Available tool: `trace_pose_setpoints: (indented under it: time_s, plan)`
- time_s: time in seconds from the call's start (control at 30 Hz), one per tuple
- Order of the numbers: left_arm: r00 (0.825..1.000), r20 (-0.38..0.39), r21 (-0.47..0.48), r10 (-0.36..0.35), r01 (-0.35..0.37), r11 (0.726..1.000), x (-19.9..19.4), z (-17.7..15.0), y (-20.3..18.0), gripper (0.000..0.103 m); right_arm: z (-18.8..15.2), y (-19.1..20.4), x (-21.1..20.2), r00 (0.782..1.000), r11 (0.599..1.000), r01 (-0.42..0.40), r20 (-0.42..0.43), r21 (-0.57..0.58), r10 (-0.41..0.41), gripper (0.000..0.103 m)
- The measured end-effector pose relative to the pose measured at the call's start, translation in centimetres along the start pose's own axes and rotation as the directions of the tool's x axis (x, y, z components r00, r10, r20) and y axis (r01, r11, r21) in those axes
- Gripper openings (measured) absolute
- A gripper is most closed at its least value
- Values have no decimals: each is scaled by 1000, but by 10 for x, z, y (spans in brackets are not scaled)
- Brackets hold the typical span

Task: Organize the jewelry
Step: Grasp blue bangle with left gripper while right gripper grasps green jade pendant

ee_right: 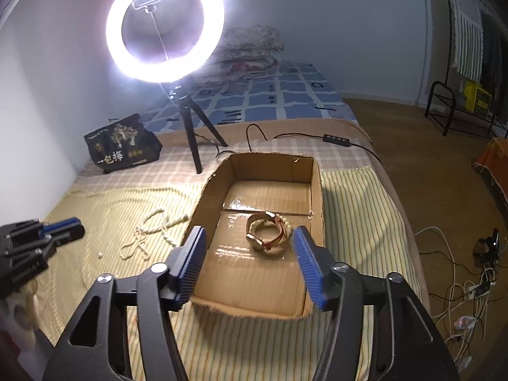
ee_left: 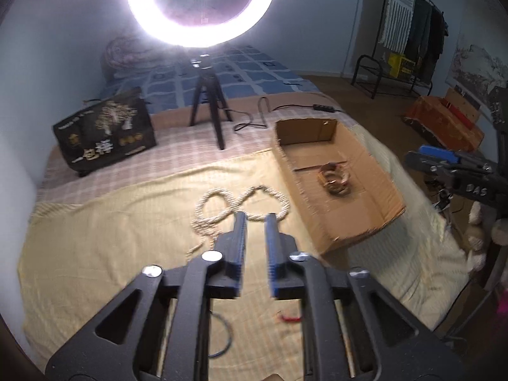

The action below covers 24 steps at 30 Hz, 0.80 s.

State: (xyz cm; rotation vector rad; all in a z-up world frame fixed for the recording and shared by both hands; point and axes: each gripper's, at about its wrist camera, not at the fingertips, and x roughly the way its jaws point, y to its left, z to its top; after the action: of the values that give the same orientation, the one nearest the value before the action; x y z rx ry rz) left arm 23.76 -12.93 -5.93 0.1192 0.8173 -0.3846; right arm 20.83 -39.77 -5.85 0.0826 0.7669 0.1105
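Left wrist view, nearest: the left tongs (ee_left: 255, 219) stand with a narrow gap between the blue pads and grip nothing. Their tips hang over the near edge of a pearl necklace (ee_left: 241, 203), which lies in loose loops on the yellow striped cloth (ee_left: 95, 238) spread on the bed. Whether the tips touch the beads cannot be told. Under the tongs a thin blue ring (ee_left: 223, 336) and a small red item (ee_left: 289, 317) lie on the cloth; both are blurred.

Right wrist view, nearest: the right tongs (ee_right: 249, 238) are spread wide and empty, poised above the near end of the open cardboard box (ee_right: 317, 190). Between the pads, on the box floor, lies a cluster of bracelets (ee_right: 270, 231), gold bands with a pearl strand. The necklace lies outside the box, just to its left, with one loose bead (ee_right: 100, 255) near it. The box's left wall stands between necklace and bracelets.

Middle distance: a black printed bag (ee_right: 123, 144) stands on the checked sheet, left of the tripod (ee_right: 197, 136) that carries the lit ring light (ee_right: 165, 25). Its cable and inline switch (ee_right: 336, 139) run across the bed behind the box.

Far: folded quilts (ee_right: 250, 50) at the wall, a clothes rack (ee_left: 409, 28) on the floor to the right.
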Motion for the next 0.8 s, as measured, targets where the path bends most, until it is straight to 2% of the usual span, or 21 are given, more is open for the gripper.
trace_pose_setpoints:
  time_s: [0.03,0.07,0.17,0.33,0.37,0.4,0.43,0.6,0.67,0.8]
  plan:
    - [1000,3,2,9,-9,1000,-3,-3,4,49,-3,3,-4,1000,1000,-1,4,-7,1,60]
    - [1000,16,2,21,-21,1000,-10,-8,11,61,-6,6,-7,1000,1000,-1,7,-14,1,62]
    - [997,30,14,67,-67,998,-20,-23,28,61,-16,16,-14,1000,999,-11,13,-42,11,62]
    - [996,-19,-27,84,-84,996,-26,-56,63,61,-38,32,-19,999,996,-44,-8,-83,43,63]
    - [996,-33,-37,86,-87,996,-25,-63,69,61,-43,35,-19,998,995,-54,-20,-86,52,66]
    - [995,-49,-49,87,-90,995,-23,-70,74,61,-46,38,-19,998,994,-59,-30,-91,57,76]
    - [994,-65,-59,87,-91,994,-21,-78,79,61,-51,41,-18,998,993,-62,-39,-99,58,80]
    - [989,-145,-111,28,-45,993,-6,-110,88,61,-72,59,-12,994,987,-76,-87,-145,64,81]
    - [986,-166,-115,13,-33,993,2,-120,84,67,-81,66,-6,991,983,-86,-111,-161,69,81]
    - [983,-186,-109,2,-23,994,14,-134,75,68,-101,78,7,985,977,-103,-154,-187,75,81]
